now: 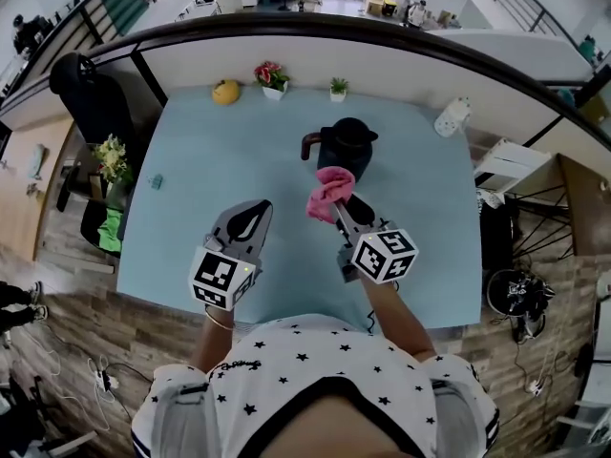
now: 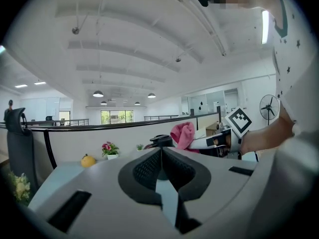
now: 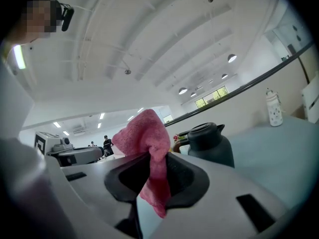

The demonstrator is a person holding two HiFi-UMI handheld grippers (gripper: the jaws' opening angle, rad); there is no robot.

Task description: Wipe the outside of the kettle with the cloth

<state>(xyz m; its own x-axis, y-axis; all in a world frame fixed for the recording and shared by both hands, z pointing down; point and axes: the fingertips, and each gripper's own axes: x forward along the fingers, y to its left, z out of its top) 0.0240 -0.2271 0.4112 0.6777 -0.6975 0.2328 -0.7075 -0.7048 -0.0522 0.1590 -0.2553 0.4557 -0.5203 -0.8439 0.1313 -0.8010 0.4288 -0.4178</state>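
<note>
Kettle (image 1: 346,146): dark body, lid fitted, standing upright on the pale blue table (image 1: 191,170), with its handle turned toward the person's left. It stands just beyond the fingertips of the right gripper (image 1: 336,208), and ahead and to the right of the left gripper's fingertips.

Right gripper: jaws clamped on the pink cloth (image 3: 148,148). The cloth passes between the two pads. A bunched part stands up past the fingertips, and a short tail hangs behind them toward the gripper body (clearest in the right gripper view). In the head view the bunched part lies at the kettle's near side; whether it touches the kettle cannot be told.

Left gripper (image 2: 160,156): jaws closed pad to pad, with nothing between them. It is held over the table beside the right gripper, its fingertips well short of the kettle.

Far beyond both sets of fingertips, along the table's back edge:
- a yellow fruit (image 1: 226,92)
- a pot of flowers (image 1: 273,77)
- a small green plant (image 1: 338,88)
- a white bottle (image 1: 452,116), off to the right
</note>
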